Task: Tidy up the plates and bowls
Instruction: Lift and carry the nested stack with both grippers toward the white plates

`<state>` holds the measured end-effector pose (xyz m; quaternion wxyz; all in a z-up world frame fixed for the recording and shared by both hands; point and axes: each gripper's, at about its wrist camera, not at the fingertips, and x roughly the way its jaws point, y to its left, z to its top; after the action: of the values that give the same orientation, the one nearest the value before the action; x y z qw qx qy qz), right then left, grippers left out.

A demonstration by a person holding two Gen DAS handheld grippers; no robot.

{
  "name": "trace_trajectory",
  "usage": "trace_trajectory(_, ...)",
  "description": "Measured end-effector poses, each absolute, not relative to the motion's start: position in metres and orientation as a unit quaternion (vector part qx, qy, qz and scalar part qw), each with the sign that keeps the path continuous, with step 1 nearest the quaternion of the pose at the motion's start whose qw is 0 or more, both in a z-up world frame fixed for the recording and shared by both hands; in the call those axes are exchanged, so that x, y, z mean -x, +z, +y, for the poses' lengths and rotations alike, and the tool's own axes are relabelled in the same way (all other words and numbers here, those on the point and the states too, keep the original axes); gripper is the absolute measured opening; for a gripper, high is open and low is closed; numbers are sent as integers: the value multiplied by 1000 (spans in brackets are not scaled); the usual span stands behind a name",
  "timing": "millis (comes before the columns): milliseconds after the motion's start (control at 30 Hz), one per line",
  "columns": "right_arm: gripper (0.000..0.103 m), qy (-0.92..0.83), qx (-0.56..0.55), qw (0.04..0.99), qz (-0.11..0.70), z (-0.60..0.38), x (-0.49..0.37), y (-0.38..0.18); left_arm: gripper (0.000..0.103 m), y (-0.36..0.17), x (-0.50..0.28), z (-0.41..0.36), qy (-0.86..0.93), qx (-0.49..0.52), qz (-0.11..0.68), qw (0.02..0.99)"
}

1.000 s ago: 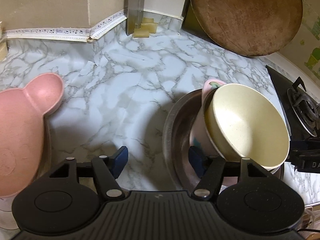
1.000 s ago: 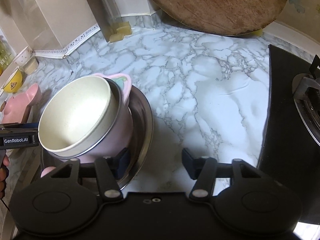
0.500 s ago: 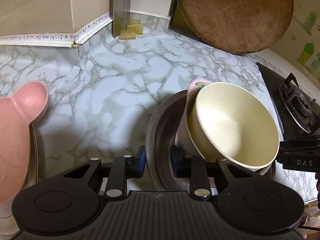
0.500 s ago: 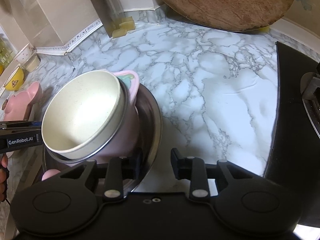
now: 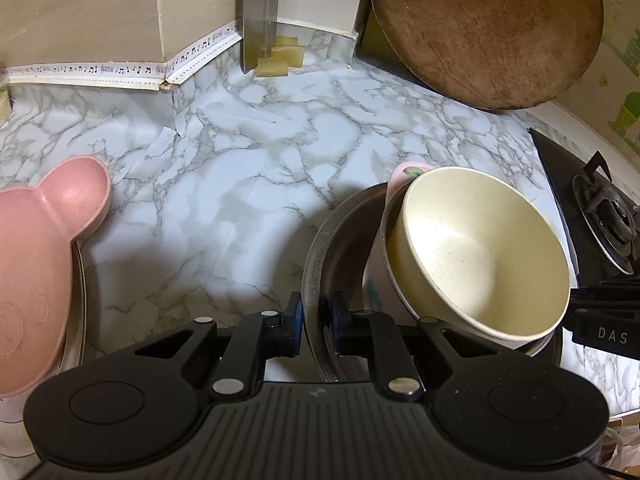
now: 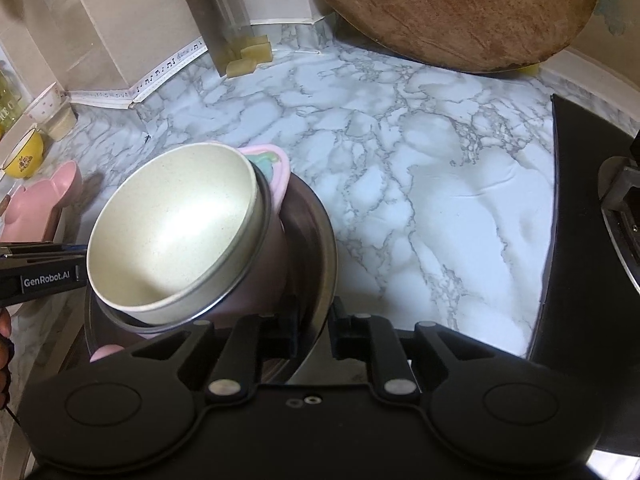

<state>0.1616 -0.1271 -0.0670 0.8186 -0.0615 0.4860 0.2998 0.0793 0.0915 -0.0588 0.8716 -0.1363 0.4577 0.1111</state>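
Steel rim of a wide metal basin (image 5: 316, 280) sits between the closing jaws of the left tool (image 5: 316, 330) in the left wrist view, one pad outside the rim and one inside, both pressed against it. Inside the basin a cream bowl (image 5: 480, 252) is nested, tilted, in a pink bowl (image 5: 374, 284) of which only the side wall and one ear-like tab show. At the left edge a pink bear-shaped plate (image 5: 36, 248) lies on the marble tabletop (image 5: 224, 184), cut off by the frame; what is under it is hard to make out. A round wooden board (image 5: 488, 28) leans at the back, and a gas hob (image 5: 600, 204) is partly cut off at right. Part of the other tool enters at the right edge.

From the right wrist view, the right tool (image 6: 312, 330) is also closing on the basin (image 6: 326, 248), its pads pinching the rim on the opposite side. The cream bowl (image 6: 172, 232) hides most of the pink bowl (image 6: 276, 248). A yellow bowl (image 6: 24, 154) stands far left, half out of frame
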Motion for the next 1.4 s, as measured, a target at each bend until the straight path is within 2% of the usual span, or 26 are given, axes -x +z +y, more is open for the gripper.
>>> trace_trajectory(600,15,304,74,833,456,-108,-153,-38,13,-32,-63,114,113,146,433,882)
trace_trajectory(967,14,324,68,841,428,-67,-138,3,13,9,-39,160,128,154,416,887)
trace_trajectory(1400,14,365,87,834,405,12,-123,23,13,32,-1,231,176,167,399,884)
